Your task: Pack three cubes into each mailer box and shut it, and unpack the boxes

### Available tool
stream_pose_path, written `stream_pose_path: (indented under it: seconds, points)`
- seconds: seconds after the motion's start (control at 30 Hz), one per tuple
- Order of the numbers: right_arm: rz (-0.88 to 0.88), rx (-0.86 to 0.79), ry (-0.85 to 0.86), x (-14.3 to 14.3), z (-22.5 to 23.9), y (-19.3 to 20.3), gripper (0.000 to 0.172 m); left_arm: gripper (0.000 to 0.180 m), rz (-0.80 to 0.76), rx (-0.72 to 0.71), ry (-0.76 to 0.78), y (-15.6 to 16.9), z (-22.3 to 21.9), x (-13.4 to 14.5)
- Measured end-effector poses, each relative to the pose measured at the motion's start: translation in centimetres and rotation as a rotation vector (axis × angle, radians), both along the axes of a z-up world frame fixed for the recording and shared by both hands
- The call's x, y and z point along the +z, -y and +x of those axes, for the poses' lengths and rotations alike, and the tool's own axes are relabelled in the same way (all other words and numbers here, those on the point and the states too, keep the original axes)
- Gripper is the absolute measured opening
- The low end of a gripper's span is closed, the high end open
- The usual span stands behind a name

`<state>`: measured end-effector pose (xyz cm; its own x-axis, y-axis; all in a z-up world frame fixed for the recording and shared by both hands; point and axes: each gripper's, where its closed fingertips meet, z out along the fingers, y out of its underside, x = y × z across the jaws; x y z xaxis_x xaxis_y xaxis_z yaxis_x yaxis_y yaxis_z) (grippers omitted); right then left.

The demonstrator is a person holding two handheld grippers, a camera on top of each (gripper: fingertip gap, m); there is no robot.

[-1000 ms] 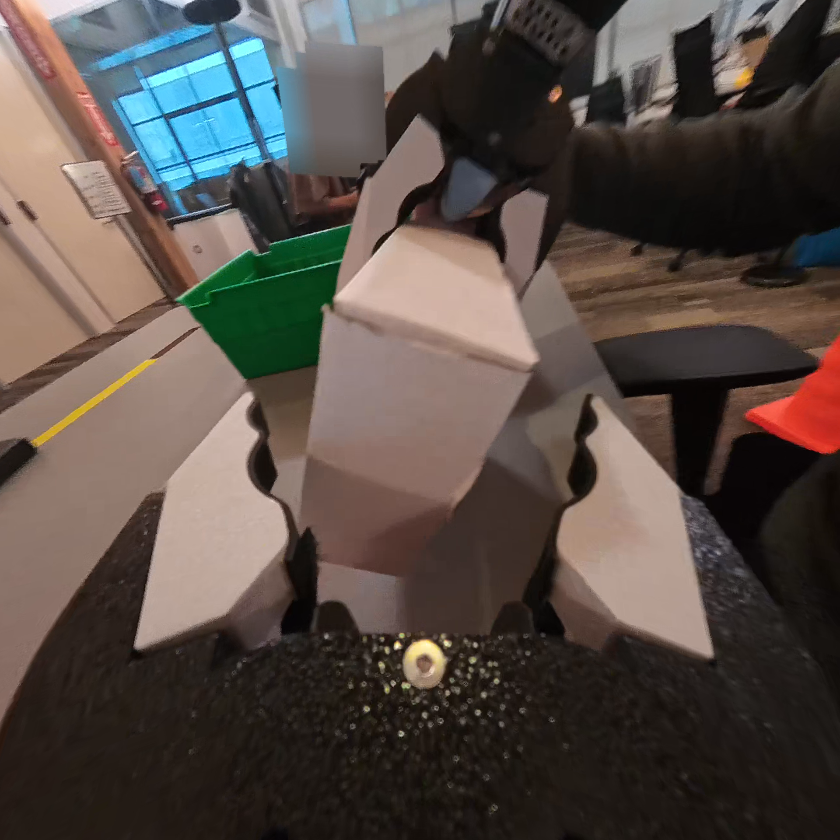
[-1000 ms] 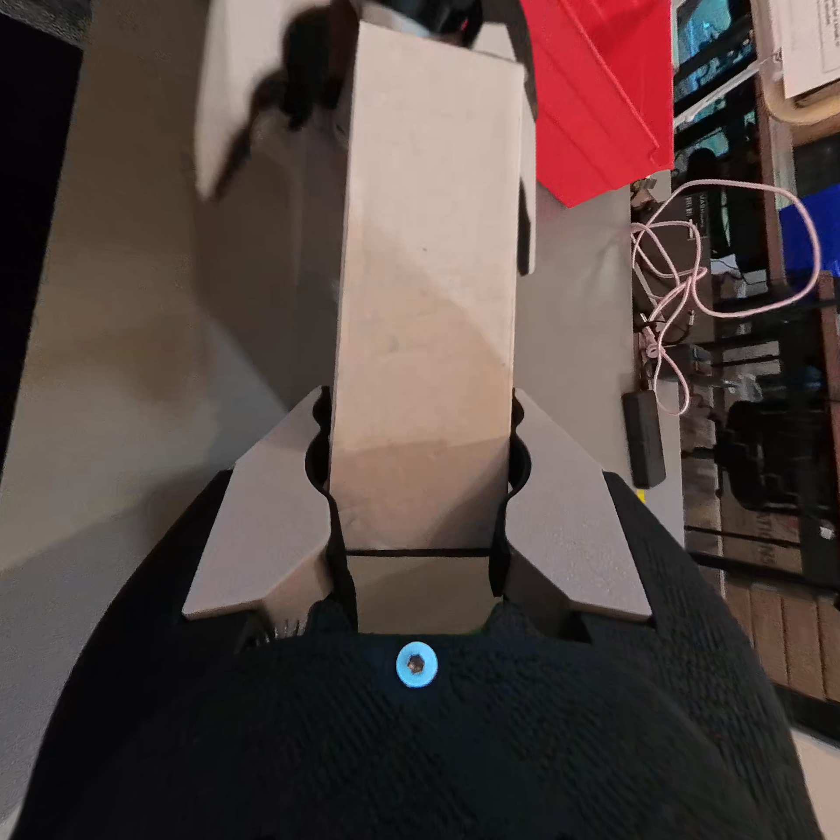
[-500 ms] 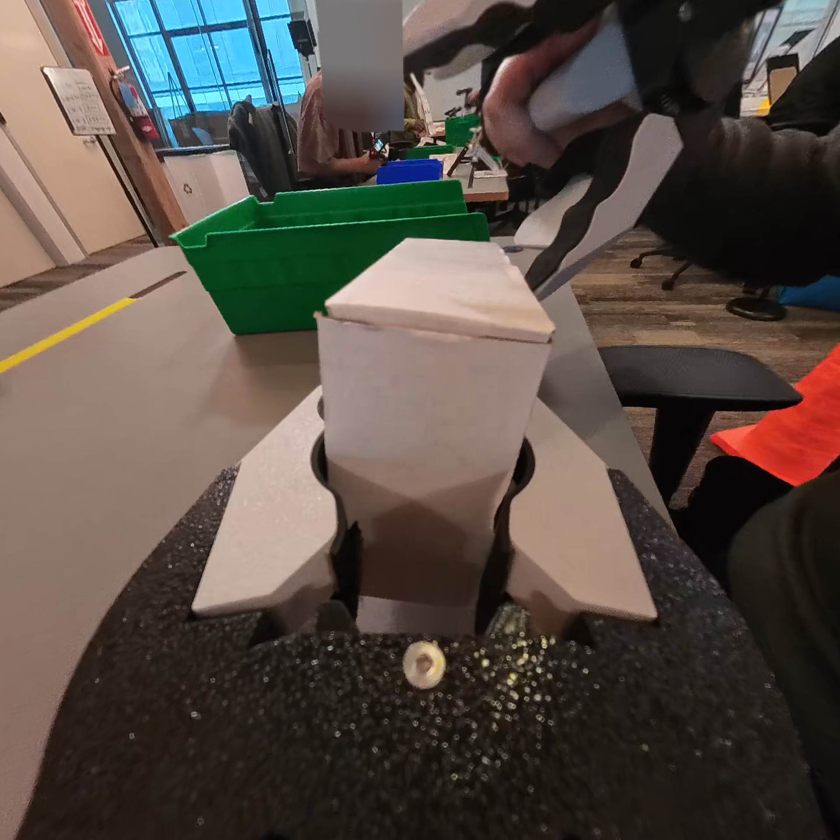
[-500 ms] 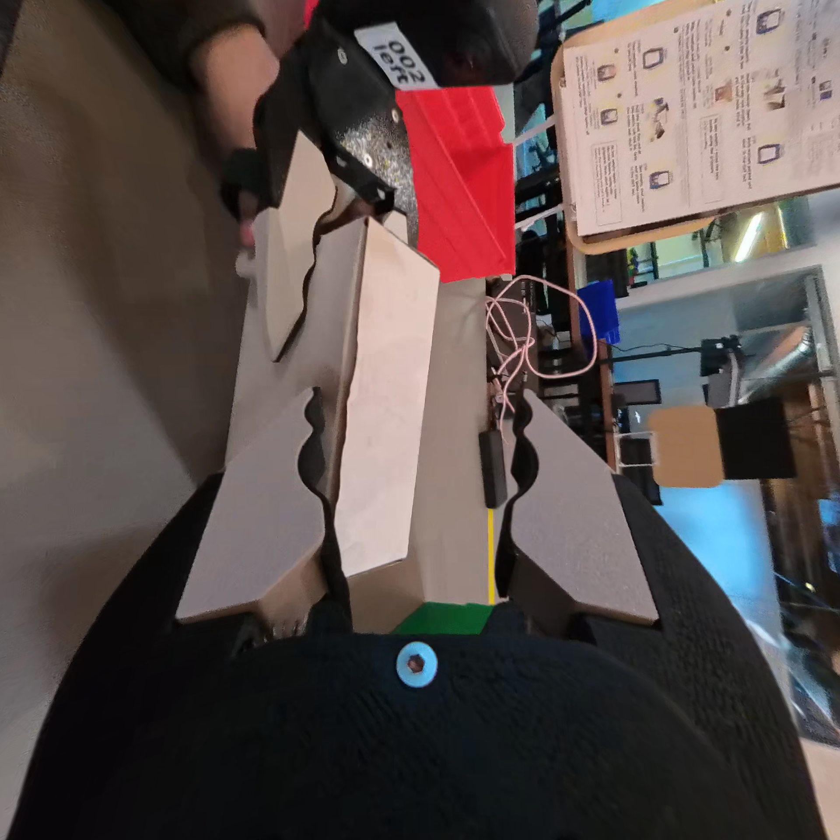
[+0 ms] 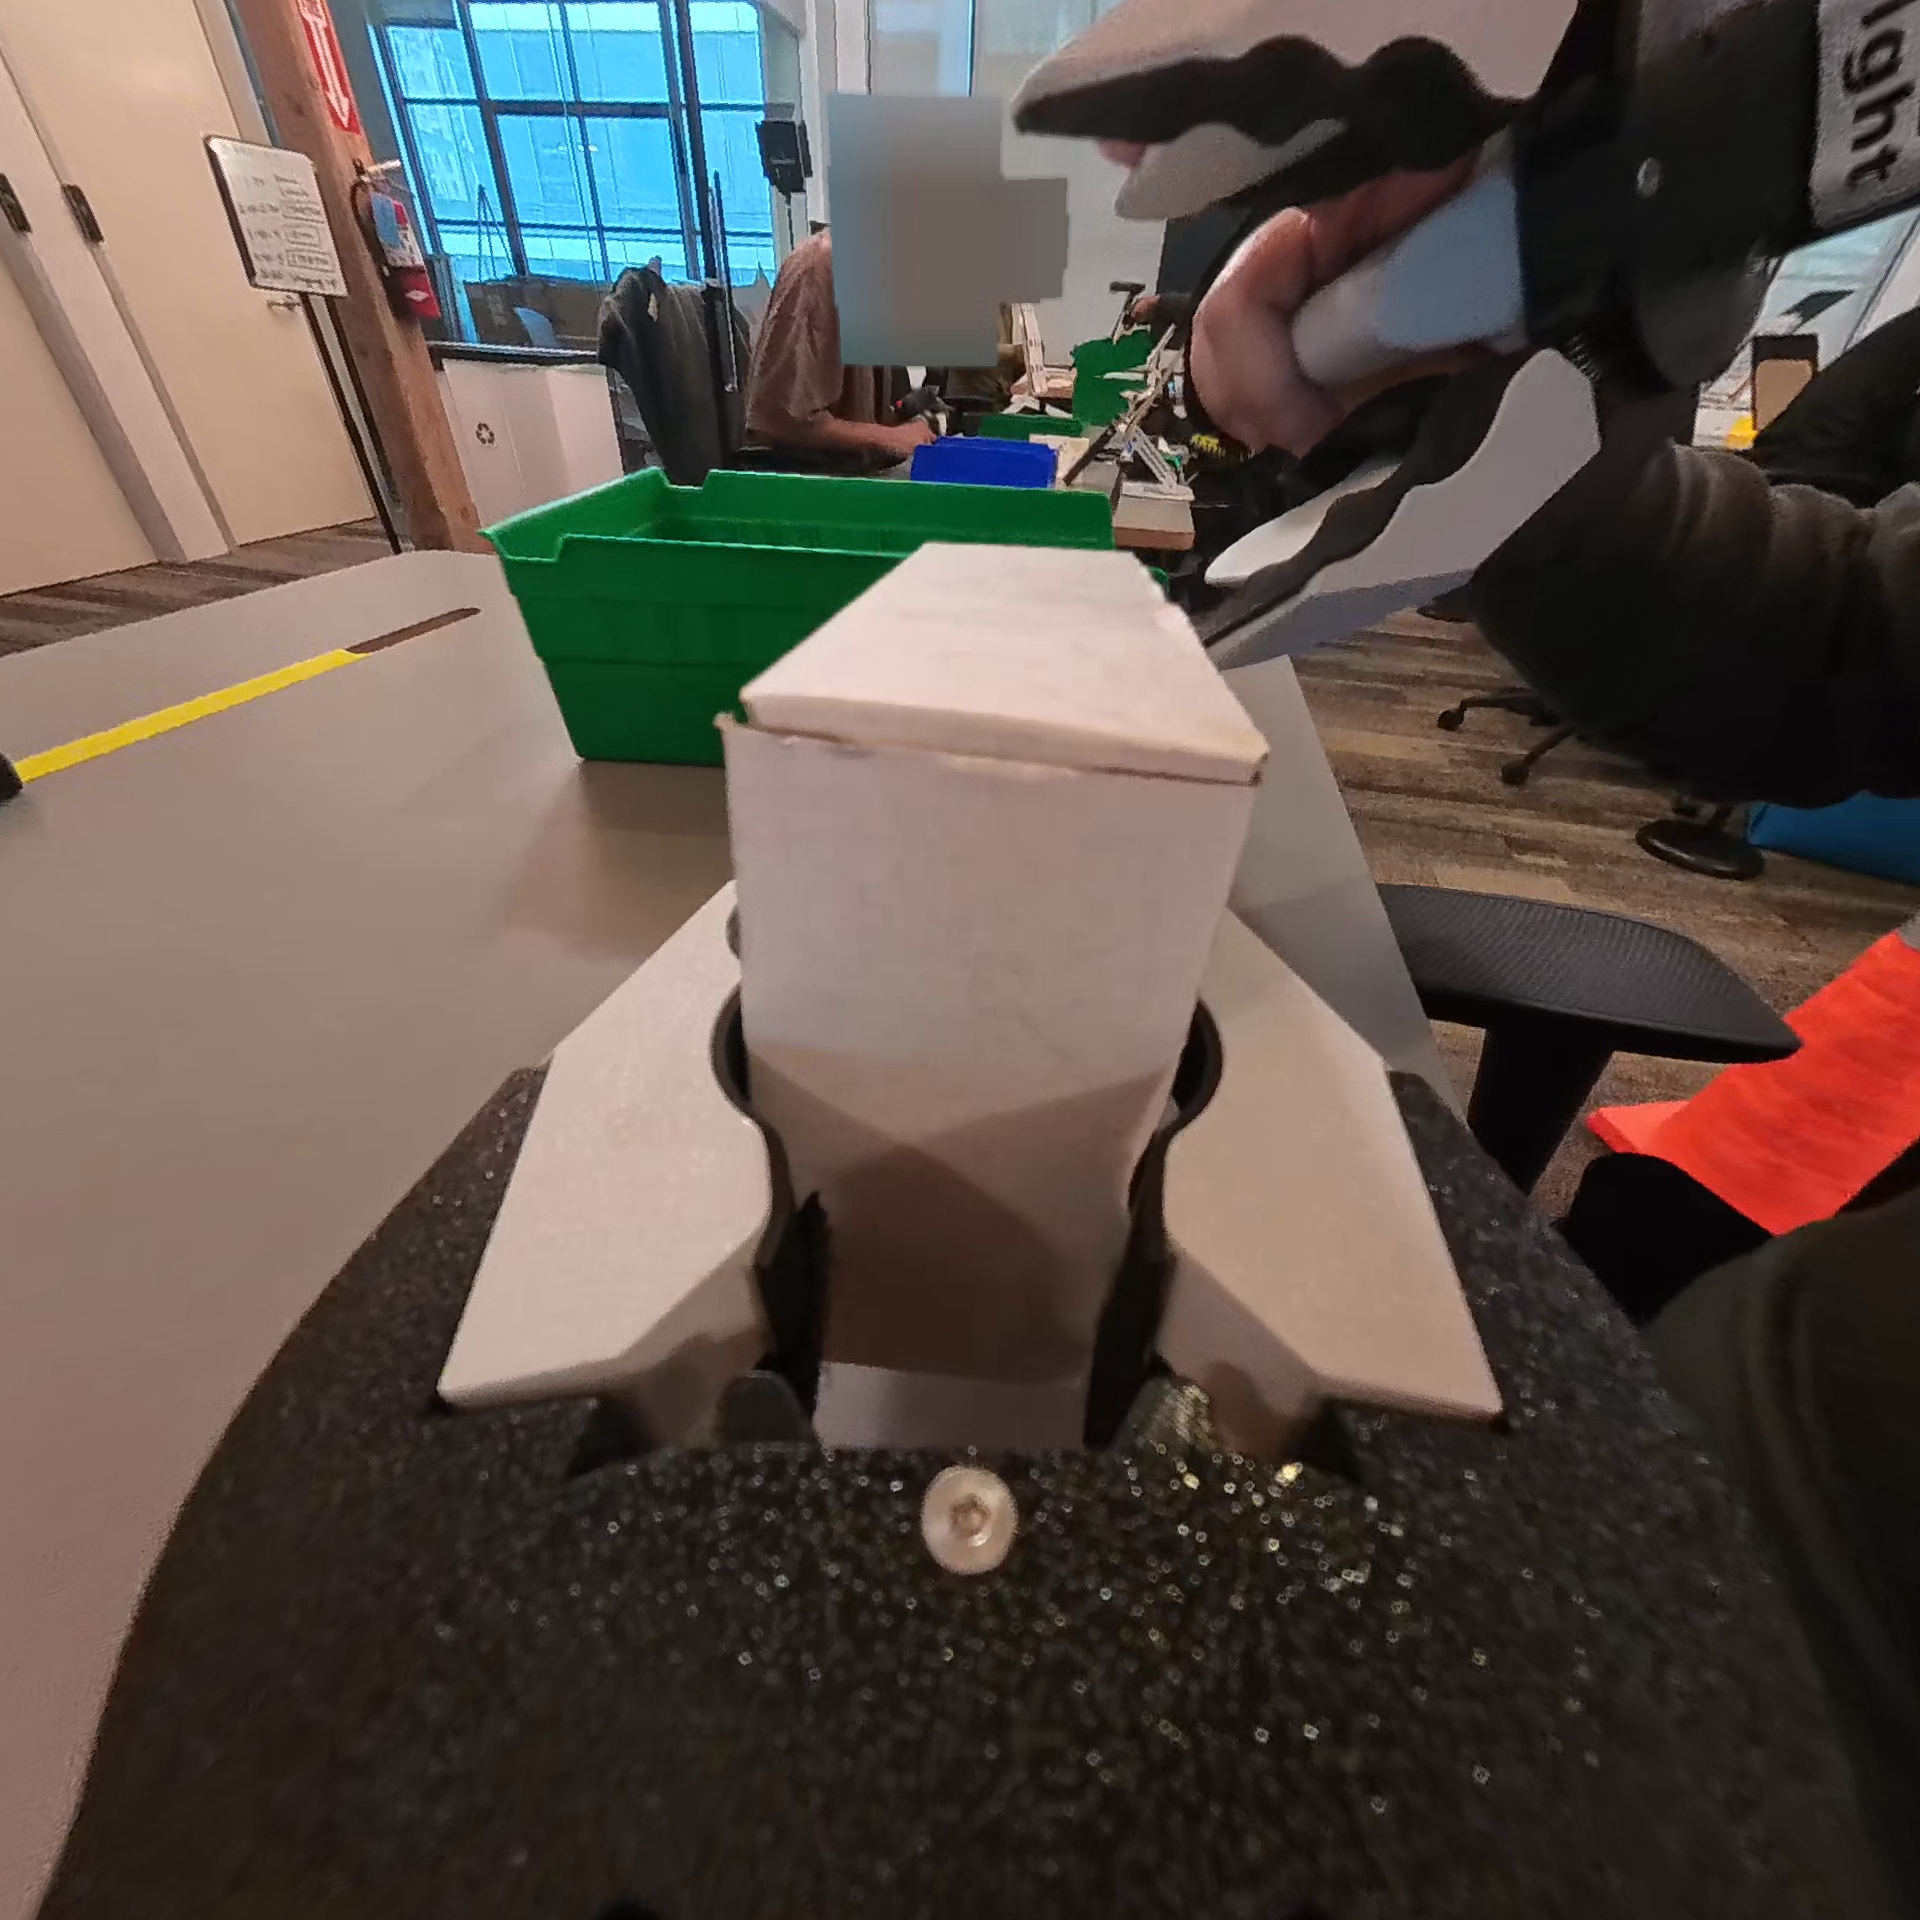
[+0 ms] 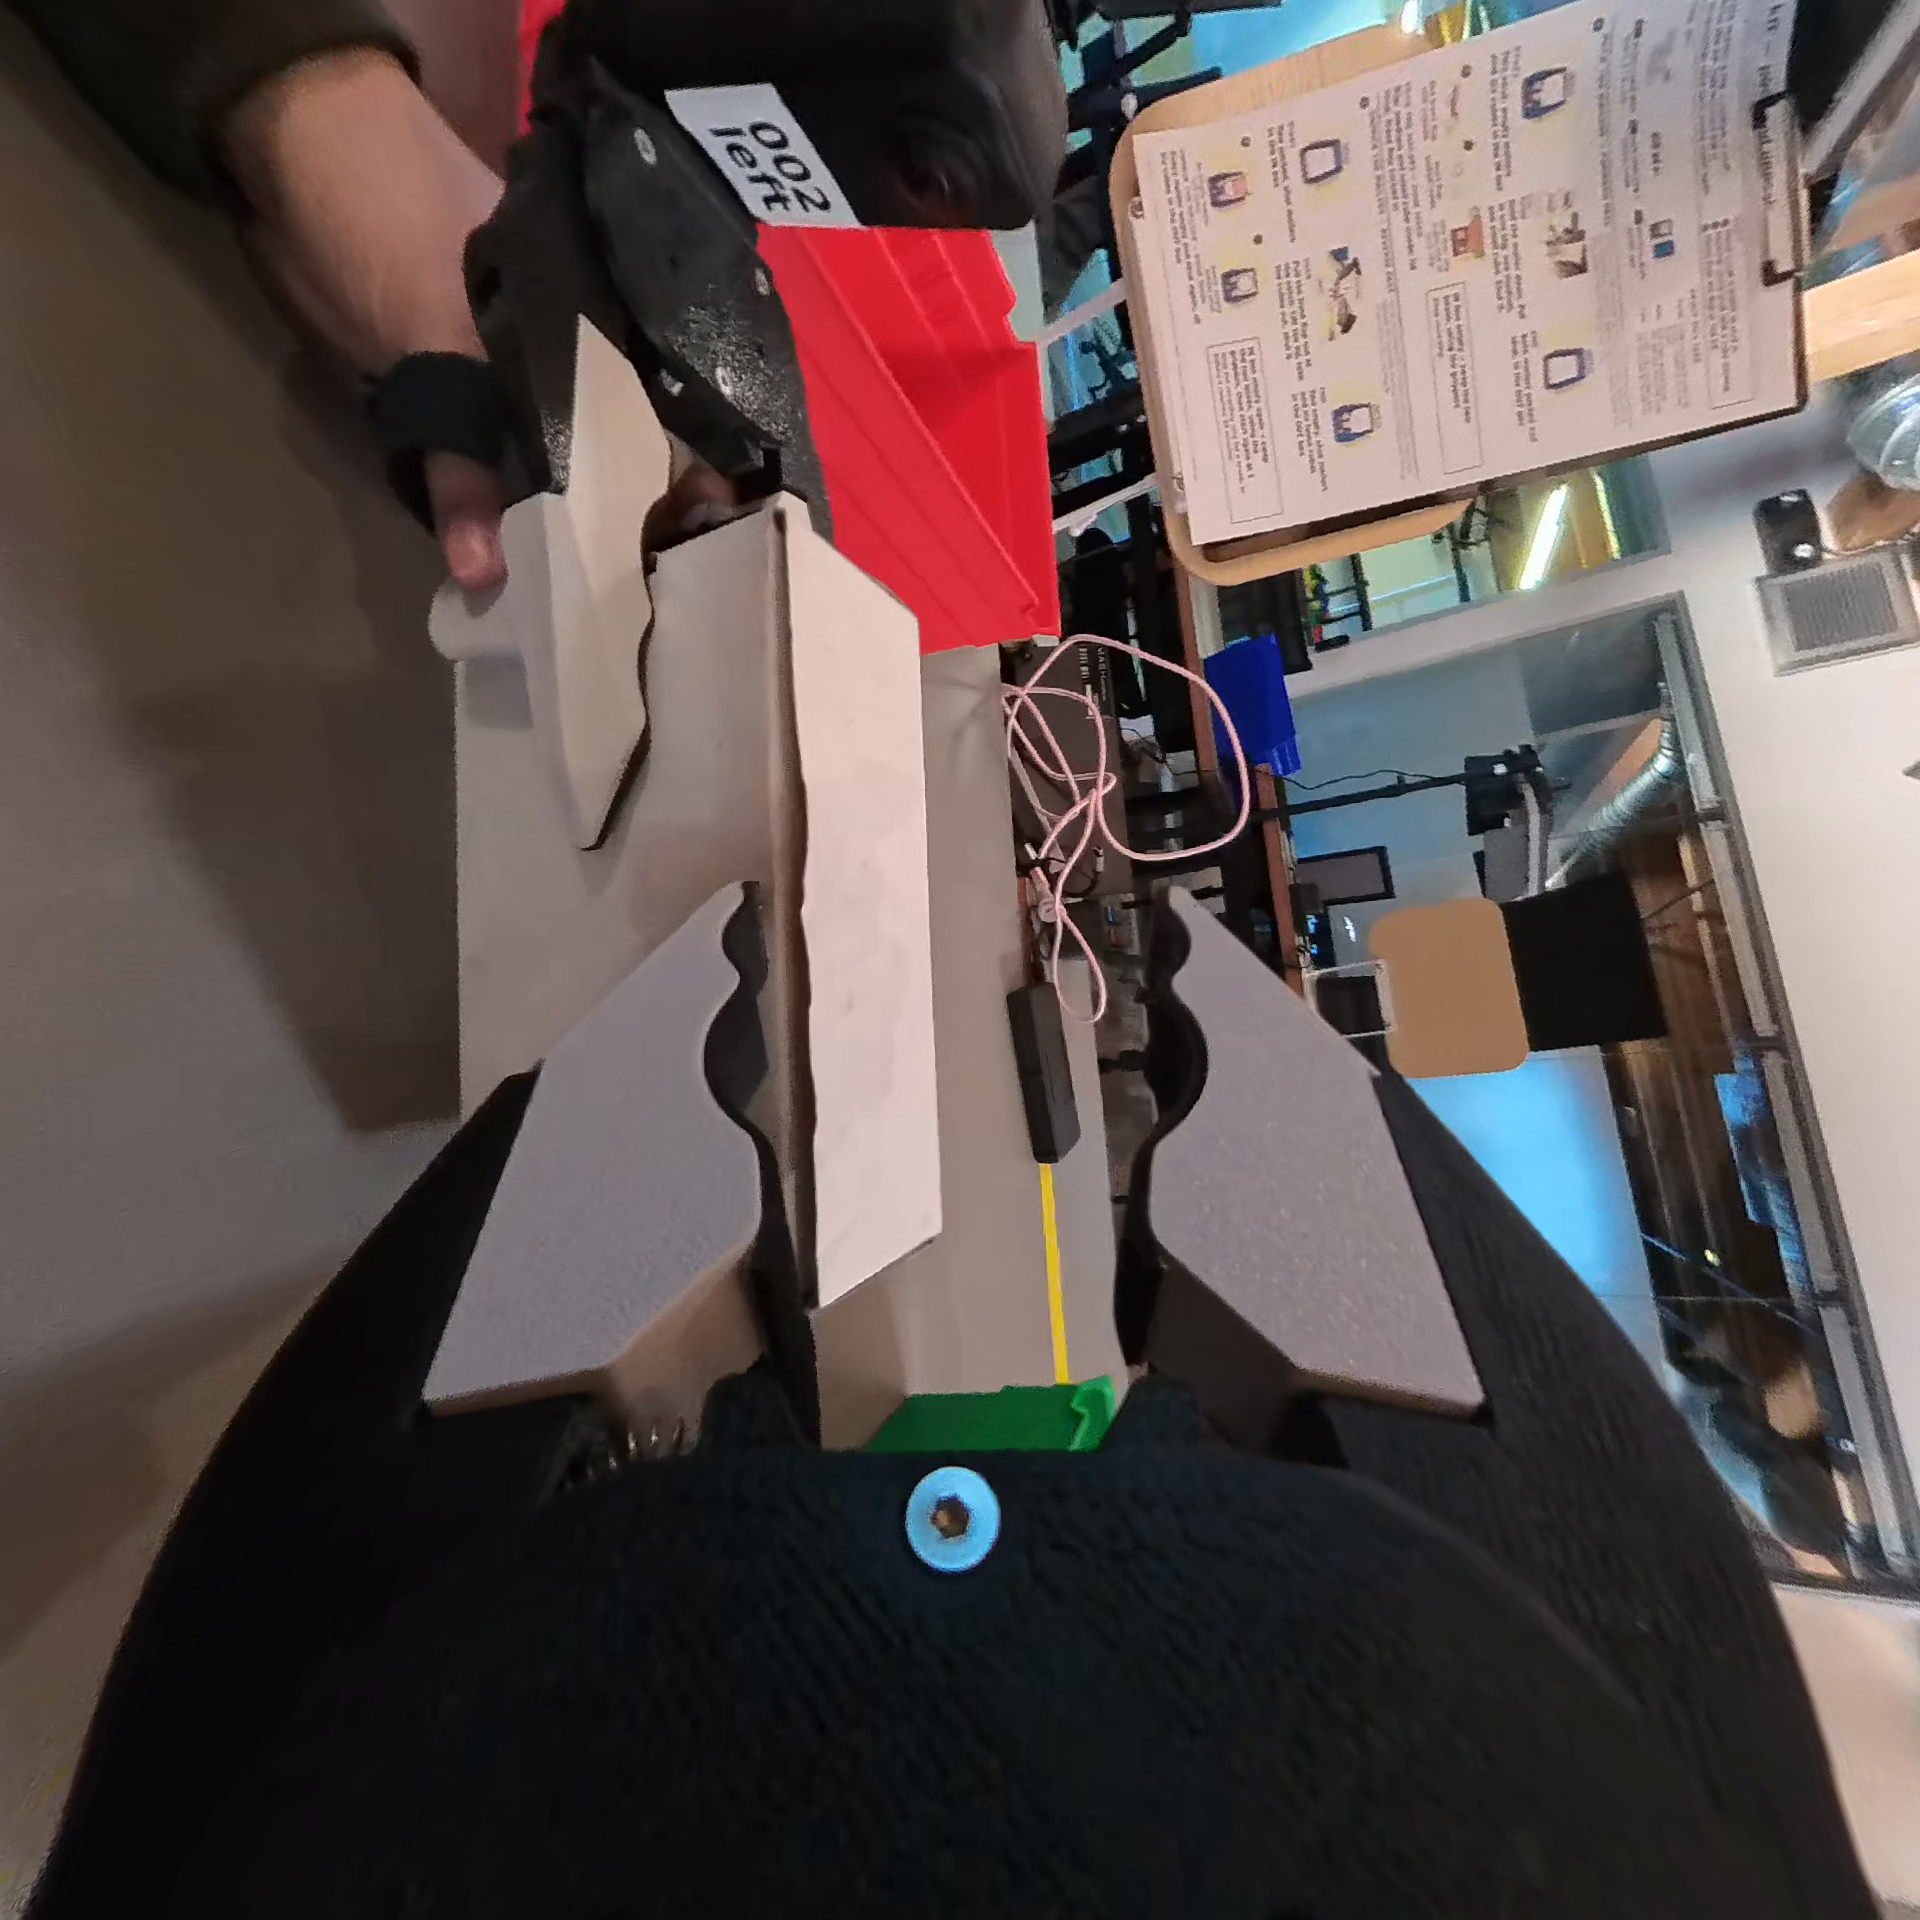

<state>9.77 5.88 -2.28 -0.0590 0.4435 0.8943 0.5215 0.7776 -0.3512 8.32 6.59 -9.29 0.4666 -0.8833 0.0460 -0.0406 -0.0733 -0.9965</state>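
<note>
Between our left tongs we grip a shut white mailer box, pads pressing its sides; right tongs hover alongside, parted, holding nothing. Binning or unpacking probably remains.

Bare bench lies open to the left of the closed white mailer box. Far behind it the green bin blocks the way; the right gripper hangs above its right far corner.
</note>
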Motion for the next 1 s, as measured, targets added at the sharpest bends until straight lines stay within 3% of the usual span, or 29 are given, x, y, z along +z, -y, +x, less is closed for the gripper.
stream_pose_path:
  seconds: [0.4,0.67,0.77,1.0]
  points:
    - [-0.019,-0.027,0.004,-0.2,-0.6,-1.0,0.073,0.074,-0.049,0.002,-0.039,-0.2,-0.4,-1.0]
    - [0.063,-0.119,-0.095,1.6,-0.9,-1.4,0.077,0.073,-0.091,-0.001,0.021,-0.4,-0.8,-0.5]
    - [0.086,-0.105,-0.044,0.6,-1.3,-1.1,0.067,0.073,-0.095,-0.007,0.012,-0.3,-0.8,-0.7]
    - [0.2,-0.022,0.147,-2.0,-1.5,0.1,0.019,0.073,-0.097,-0.025,0.008,0.0,-0.5,-0.8]
